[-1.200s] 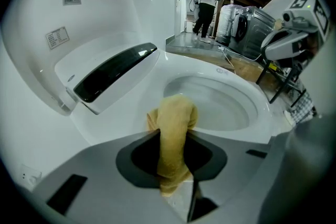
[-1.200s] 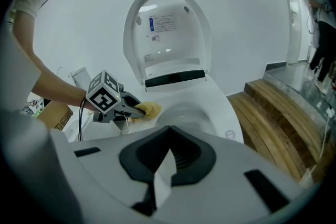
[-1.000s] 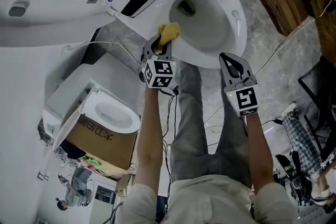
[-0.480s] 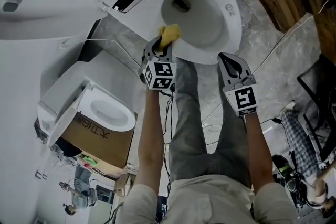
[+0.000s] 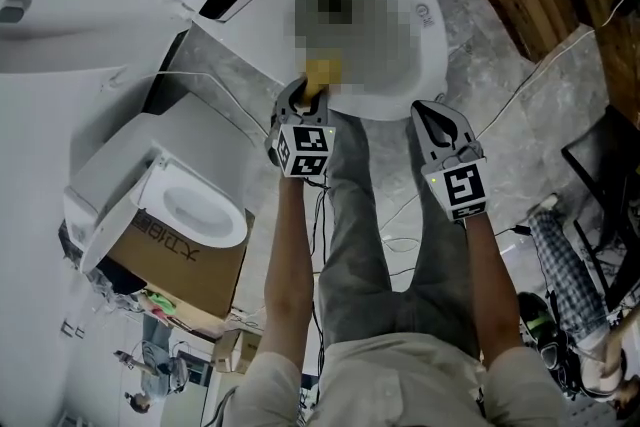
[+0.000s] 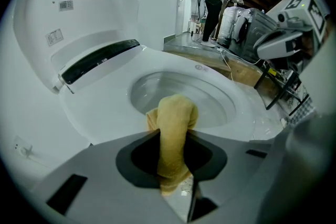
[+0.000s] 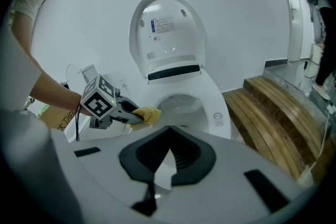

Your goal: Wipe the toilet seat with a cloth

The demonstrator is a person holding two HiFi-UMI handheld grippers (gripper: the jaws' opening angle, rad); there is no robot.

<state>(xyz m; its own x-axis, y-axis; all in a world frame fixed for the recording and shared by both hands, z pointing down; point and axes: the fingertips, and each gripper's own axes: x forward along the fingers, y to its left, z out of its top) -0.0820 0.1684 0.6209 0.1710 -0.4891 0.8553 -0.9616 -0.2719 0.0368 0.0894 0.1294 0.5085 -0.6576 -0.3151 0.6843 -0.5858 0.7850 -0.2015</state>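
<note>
Yellow cloth [image 5: 322,72] pinched in left tool [image 5: 308,91] at seat [image 5: 385,105] front rim; right tool [image 5: 437,115] pressed together, off rim.

Cloth [image 5: 322,72]: between the left gripper's [image 5: 304,90] jaws, at the toilet seat's [image 5: 400,103] near-left rim.
Right gripper [image 5: 432,111]: right of the left gripper, beside the seat's near edge.
Lid [image 7: 167,34]: upright, far behind the seat.

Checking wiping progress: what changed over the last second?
The left claw slid the yellow cloth along the toilet seat toward its front, nearer the person. It stays shut on the yellow cloth; the right claw stays shut and empty.
</note>
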